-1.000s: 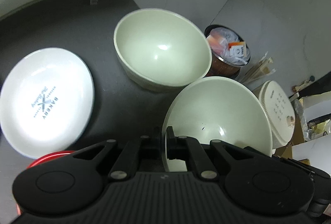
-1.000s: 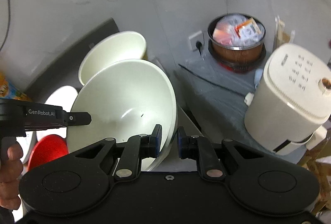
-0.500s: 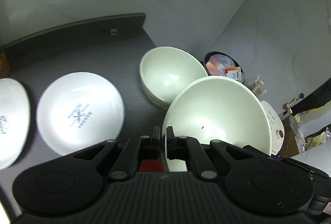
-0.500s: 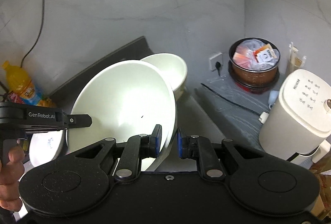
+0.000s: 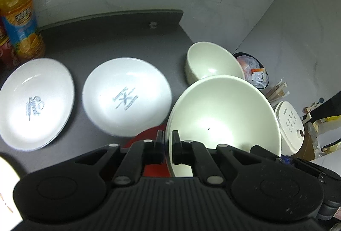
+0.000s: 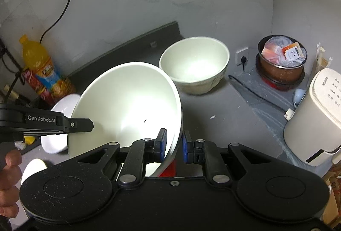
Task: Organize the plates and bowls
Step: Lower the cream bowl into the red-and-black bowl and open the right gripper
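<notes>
A large cream bowl (image 5: 223,116) hangs tilted above the dark table, held by both grippers. My left gripper (image 5: 168,145) is shut on its left rim, one finger inside and one outside. My right gripper (image 6: 173,145) is shut on the opposite rim of the same bowl (image 6: 127,107). A second cream bowl (image 5: 211,64) (image 6: 194,64) stands upright near the table's far right corner, apart from the held one. Two white printed plates (image 5: 126,96) (image 5: 35,103) lie side by side to the left. A red dish (image 5: 152,167) shows partly under the held bowl.
An orange drink bottle (image 5: 18,11) (image 6: 40,64) stands at the back left by the wall. Beyond the table's right edge, lower down, sit a brown pot of packets (image 6: 281,60) and a white rice cooker (image 6: 315,120). A person's hand (image 6: 8,167) grips the left tool.
Both grippers have carried the large bowl up and back from the second bowl, which now looks smaller and farther. Both white plates and the bottle have come into view.
</notes>
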The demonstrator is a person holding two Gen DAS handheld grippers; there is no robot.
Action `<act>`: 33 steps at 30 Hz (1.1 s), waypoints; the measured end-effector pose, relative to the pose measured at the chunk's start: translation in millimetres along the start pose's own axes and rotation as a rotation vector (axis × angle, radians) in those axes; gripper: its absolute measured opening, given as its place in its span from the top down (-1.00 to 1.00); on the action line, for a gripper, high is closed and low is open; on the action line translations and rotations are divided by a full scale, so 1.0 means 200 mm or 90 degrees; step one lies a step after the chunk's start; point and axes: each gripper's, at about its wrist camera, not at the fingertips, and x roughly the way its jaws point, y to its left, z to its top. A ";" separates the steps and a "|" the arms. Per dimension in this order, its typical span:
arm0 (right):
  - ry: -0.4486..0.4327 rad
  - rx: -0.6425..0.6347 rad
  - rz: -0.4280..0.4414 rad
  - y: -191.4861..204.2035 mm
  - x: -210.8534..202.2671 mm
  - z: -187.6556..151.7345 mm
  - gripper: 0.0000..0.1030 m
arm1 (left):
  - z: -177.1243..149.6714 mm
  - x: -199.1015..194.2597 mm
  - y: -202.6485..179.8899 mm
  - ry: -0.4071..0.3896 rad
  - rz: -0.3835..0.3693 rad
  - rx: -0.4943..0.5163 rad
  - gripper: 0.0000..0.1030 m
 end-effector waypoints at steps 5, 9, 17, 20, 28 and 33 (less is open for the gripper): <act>0.014 -0.009 -0.004 0.07 0.01 -0.06 0.70 | -0.06 -0.01 0.07 0.011 0.009 -0.008 0.92; 0.033 -0.013 -0.008 0.09 0.04 -0.10 0.70 | -0.10 0.01 0.12 0.026 0.013 -0.013 0.92; 0.060 -0.016 -0.024 0.12 0.09 -0.15 0.69 | -0.15 0.04 0.19 0.052 0.020 -0.021 0.92; 0.069 -0.017 -0.026 0.13 0.11 -0.16 0.68 | -0.17 0.06 0.20 0.058 0.023 -0.020 0.92; 0.073 -0.029 -0.038 0.15 0.16 -0.16 0.61 | -0.18 0.11 0.21 0.067 0.038 -0.015 0.91; 0.080 -0.022 -0.032 0.14 0.17 -0.14 0.61 | -0.17 0.12 0.21 0.073 0.033 -0.020 0.91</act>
